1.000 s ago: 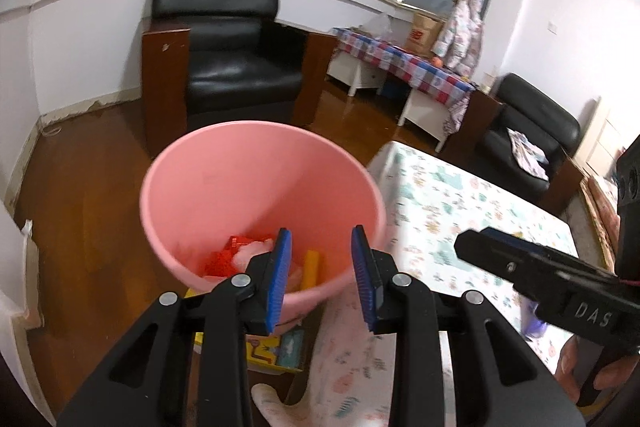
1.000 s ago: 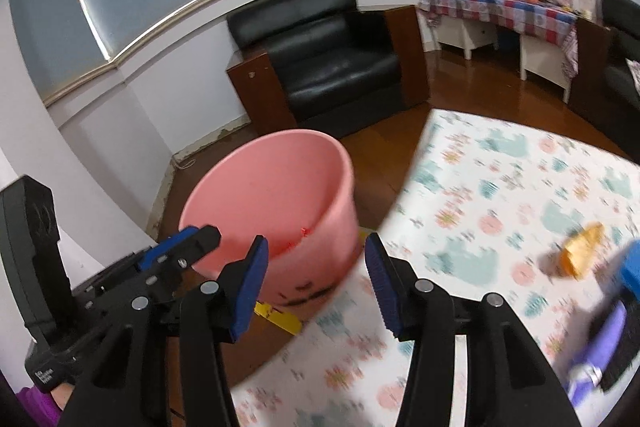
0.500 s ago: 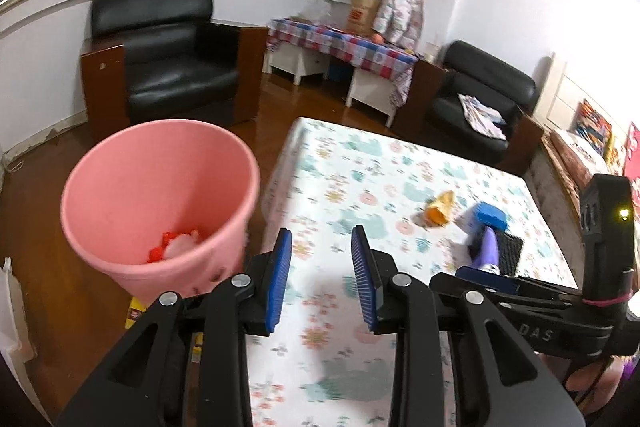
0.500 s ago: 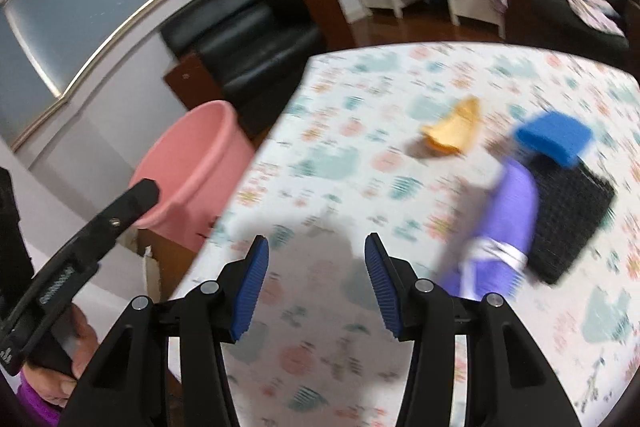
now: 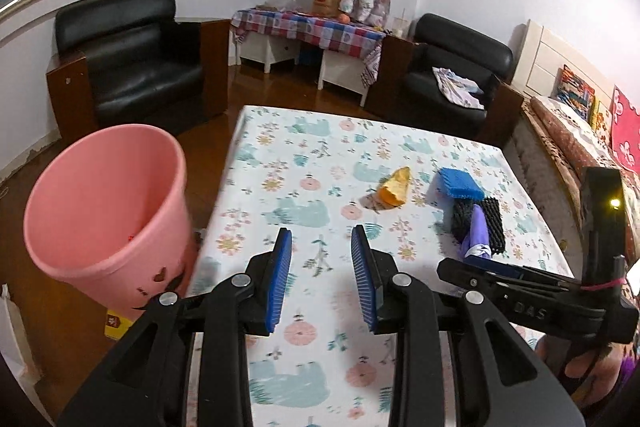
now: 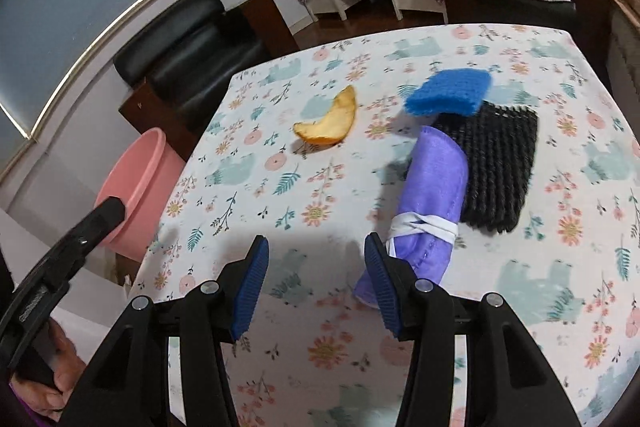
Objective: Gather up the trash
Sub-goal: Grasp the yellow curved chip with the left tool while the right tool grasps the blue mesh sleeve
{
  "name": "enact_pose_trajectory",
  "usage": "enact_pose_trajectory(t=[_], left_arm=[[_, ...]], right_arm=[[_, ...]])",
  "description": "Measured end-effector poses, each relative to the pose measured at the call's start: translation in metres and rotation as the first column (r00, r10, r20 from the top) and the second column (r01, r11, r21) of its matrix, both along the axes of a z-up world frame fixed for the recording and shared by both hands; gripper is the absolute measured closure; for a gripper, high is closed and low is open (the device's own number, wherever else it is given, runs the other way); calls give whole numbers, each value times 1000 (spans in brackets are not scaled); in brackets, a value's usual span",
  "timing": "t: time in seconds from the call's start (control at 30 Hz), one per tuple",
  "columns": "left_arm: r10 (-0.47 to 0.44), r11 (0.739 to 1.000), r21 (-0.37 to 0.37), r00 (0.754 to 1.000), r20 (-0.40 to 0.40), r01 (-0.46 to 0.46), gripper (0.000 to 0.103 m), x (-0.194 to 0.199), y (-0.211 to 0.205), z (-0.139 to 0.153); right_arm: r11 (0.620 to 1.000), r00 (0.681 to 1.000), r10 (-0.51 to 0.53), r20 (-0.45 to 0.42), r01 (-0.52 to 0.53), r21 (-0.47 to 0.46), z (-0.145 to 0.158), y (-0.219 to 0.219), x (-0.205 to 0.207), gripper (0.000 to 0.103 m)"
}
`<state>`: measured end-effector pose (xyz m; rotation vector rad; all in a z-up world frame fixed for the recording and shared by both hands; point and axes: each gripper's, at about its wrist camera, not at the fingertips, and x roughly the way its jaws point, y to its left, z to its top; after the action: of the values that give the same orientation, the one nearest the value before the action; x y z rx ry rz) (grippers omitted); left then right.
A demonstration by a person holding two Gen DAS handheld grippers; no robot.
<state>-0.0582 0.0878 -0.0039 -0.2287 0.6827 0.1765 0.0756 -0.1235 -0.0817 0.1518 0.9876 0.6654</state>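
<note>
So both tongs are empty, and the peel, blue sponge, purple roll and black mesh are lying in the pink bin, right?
Not quite. Both the left tongs and right tongs are open and empty, but the peel, blue sponge, purple roll and black mesh lie on the table, not in the pink bin beside it. The right wrist view shows this.

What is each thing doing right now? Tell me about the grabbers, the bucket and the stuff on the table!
Left gripper: open, empty.
Right gripper: open, empty.
Pink bucket: upright beside the table.
Orange peel: lying loose.
Blue sponge: resting partly on the black mat.
Purple cloth roll: tied with white band.
Black mat: flat.
</note>
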Motion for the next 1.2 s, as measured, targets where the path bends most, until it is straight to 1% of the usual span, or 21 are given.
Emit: enact_pose_trajectory(t=[0.07,0.13,0.27,0.37,0.5,0.6,0.73,0.9,1.0,1.1,1.2], left_arm=[[-17,1000,-13,1000,-11,16,72,10,-5,-1],[-33,999,-42,999,-21,33,72,19,-9,-2],[-63,994,-94,997,-48,58,72,45,-20,-8],[-73,992,-109,996,-60,66,72,64,-29,-11],[-74,991,-119,995,-71,65,72,85,-36,-17],[-64,992,-115,994,-86,53,72,102,-40,-23],[-50,993,-110,992,-120,37,72,119,-42,-35],[-36,993,-118,987,-159,17,72,131,-40,-52],[-37,993,-116,986,-163,18,72,136,-42,-56],[-36,993,-115,985,-168,16,72,139,-43,-61],[-32,994,-111,984,-174,12,72,142,-44,-63]], right_arm=[[1000,1000,4,28,-5,17,5,-6,-3,53],[1000,997,-4,75,2,26,13,-15,-8,53],[997,982,-75,173,70,36,33,-36,-6,53],[990,968,-142,206,134,52,44,-53,7,53],[980,959,-200,200,192,60,44,-69,30,53],[975,956,-221,192,214,56,39,-75,38,53],[971,958,-239,156,233,61,26,-81,46,53],[963,955,-266,130,259,73,13,-86,51,53],[959,955,-277,109,268,93,6,-89,52,53],[956,951,-285,122,273,104,8,-90,51,53],[958,950,-281,139,269,94,10,-87,49,53]])
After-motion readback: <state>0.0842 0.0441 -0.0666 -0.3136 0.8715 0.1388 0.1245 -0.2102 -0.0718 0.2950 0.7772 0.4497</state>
